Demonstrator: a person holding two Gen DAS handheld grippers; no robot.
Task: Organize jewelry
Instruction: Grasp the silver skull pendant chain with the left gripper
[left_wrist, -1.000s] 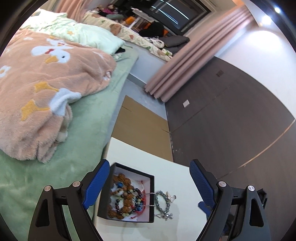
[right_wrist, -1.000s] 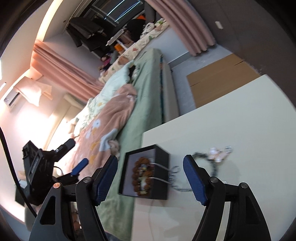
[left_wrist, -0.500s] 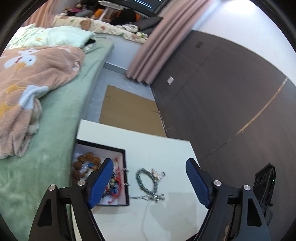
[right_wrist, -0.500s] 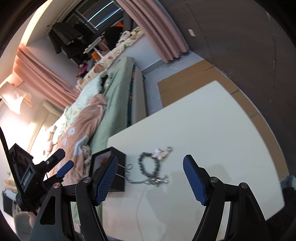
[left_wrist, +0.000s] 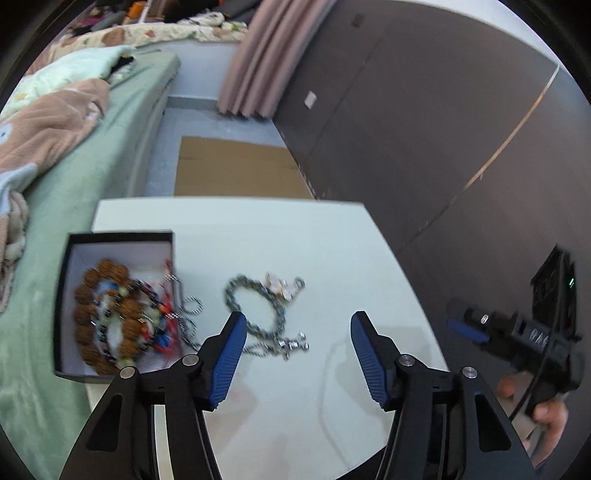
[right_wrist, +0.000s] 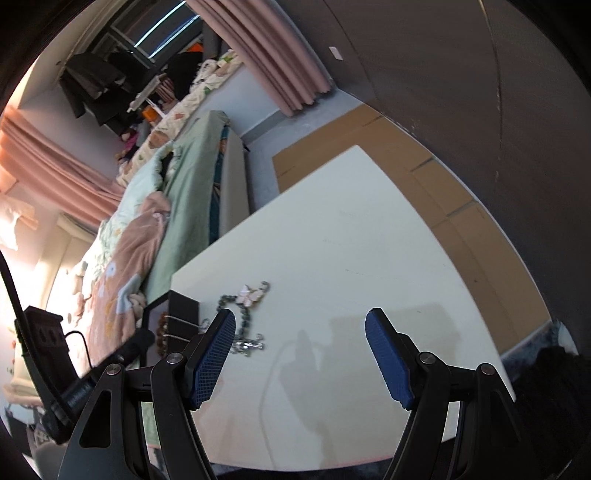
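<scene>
Left wrist view: the left gripper (left_wrist: 295, 325) hangs over the white table (left_wrist: 332, 258) with its jaws parted and closing; nothing is pinched, though a silver bracelet (left_wrist: 255, 306) lies on the table just beyond and partly behind its left fingertip. The bracelet forms a rough loop whose long axis runs from the near clasp toward the far edge, with a pale charm (left_wrist: 280, 286) at its far end. One open black box (left_wrist: 114, 236) sits at the table's left edge, its long axis pointing from near to far. Inside are a brown bead bracelet (left_wrist: 92, 295) and a tangle of mixed beads and red cord; their count cannot be told. A silver chain (left_wrist: 190, 314) trails over the box's right wall onto the table. At the right edge a hand (left_wrist: 546, 402) holds the right gripper (left_wrist: 465, 330). No writing is readable.

Right wrist view: the right gripper (right_wrist: 301, 334) is open and empty above bare table (right_wrist: 351, 258). The bracelet (right_wrist: 240, 314) lies beside its left fingertip, and the box (right_wrist: 183, 308) sits at the table's left edge, beside the bed (right_wrist: 184, 206).
</scene>
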